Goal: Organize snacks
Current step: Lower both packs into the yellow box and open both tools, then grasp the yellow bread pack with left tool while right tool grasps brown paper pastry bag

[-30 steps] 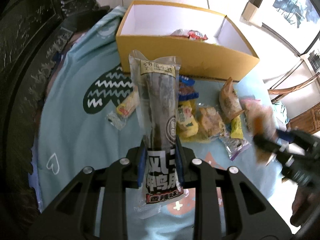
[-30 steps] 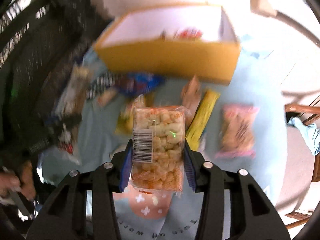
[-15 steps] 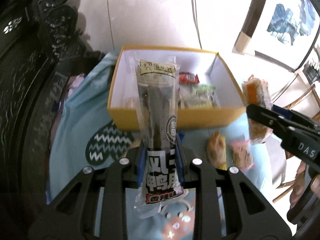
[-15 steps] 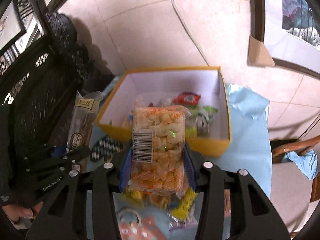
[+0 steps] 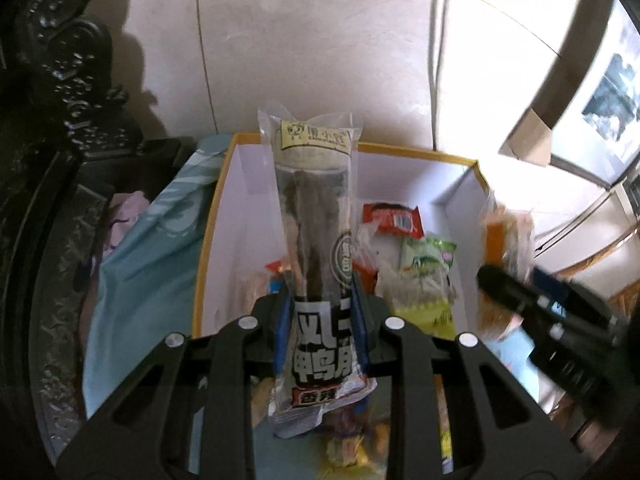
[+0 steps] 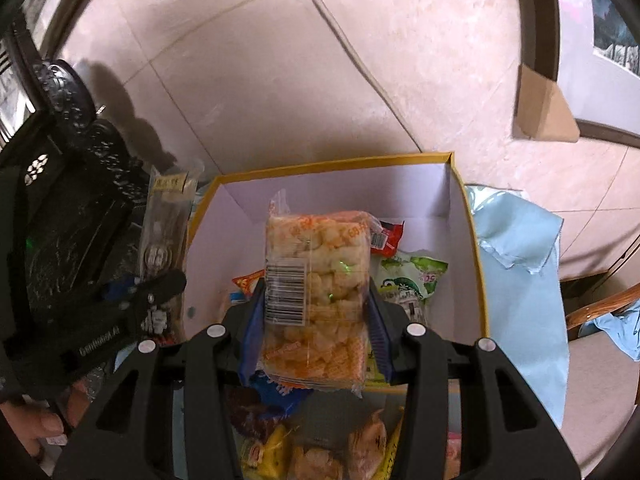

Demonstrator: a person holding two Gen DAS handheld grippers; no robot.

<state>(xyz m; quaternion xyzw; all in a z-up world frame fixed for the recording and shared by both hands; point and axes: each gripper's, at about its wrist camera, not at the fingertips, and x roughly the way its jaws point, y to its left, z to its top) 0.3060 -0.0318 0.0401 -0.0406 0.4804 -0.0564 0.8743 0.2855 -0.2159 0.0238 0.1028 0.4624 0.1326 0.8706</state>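
My left gripper (image 5: 320,320) is shut on a long clear packet with a dark snack and black label (image 5: 316,240), held upright over the near left part of the yellow box (image 5: 204,248). My right gripper (image 6: 316,320) is shut on a clear pack of orange puffed snacks (image 6: 320,280), hanging above the yellow box (image 6: 478,264). Inside the box lie a red packet (image 5: 394,218) and a green-white packet (image 5: 424,260). Each gripper shows blurred in the other view: the right gripper (image 5: 520,280) and the left gripper (image 6: 160,280).
Loose snacks (image 6: 312,448) lie on the light blue cloth (image 6: 516,248) in front of the box. Dark carved furniture (image 5: 60,160) stands at the left. A tiled wall with a white cable (image 6: 352,48) rises behind the box. A wooden chair (image 6: 596,308) is at the right.
Both grippers have moved forward and up with their packets, from above the loose snacks on the cloth to over the open box. The box now fills the middle of both views.
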